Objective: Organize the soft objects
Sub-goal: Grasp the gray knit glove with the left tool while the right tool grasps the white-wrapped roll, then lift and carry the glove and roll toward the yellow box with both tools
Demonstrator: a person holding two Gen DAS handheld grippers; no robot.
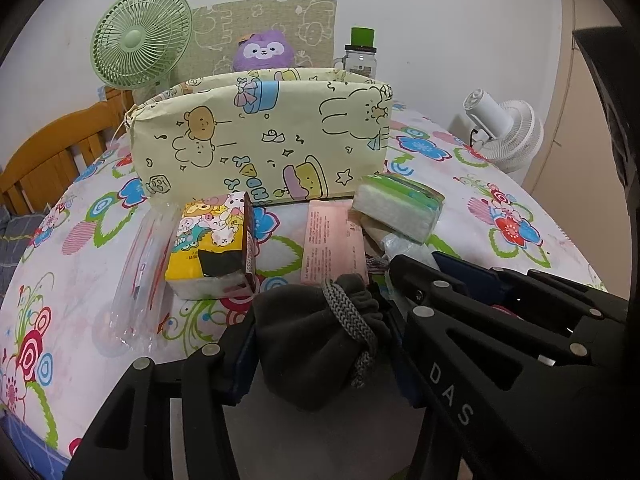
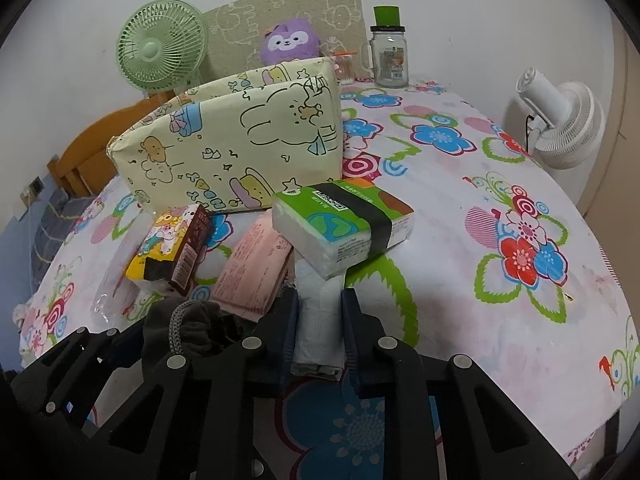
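- Jaws of the left gripper [image 1: 324,344] were clamped on a dark grey drawstring pouch [image 1: 312,344], one pad against each side; its grey cord [image 1: 352,320] was looped over the top.
- Jaws of the right gripper [image 2: 320,320] were closed on a white folded packet [image 2: 320,320], pads pressed to both flanks.
- Both grippers sat side by side at the near edge of the surface [image 2: 520,320], which carried a floral cloth; the right gripper showed in the left wrist view at right [image 1: 416,268].
- Green-and-white tissue pack [image 2: 344,224] lay on the far end of the white packet, tilted.
- Pink flat packet [image 2: 256,268] lay left of the white packet; pouch was near-left of it.
- Yellow cartoon tissue pack [image 1: 212,248] stood left of the pink packet, with a clear plastic bag [image 1: 140,272] further left.
- Pale yellow cartoon-print storage box [image 1: 264,136] stood upright just behind these items, open at the top.
- Far edge: green fan [image 1: 138,38], purple plush toy [image 1: 264,50], glass jar with green cap [image 2: 388,48].
- White fan [image 2: 560,124] stood off the right edge; wooden bed frame [image 1: 52,152] at far left.
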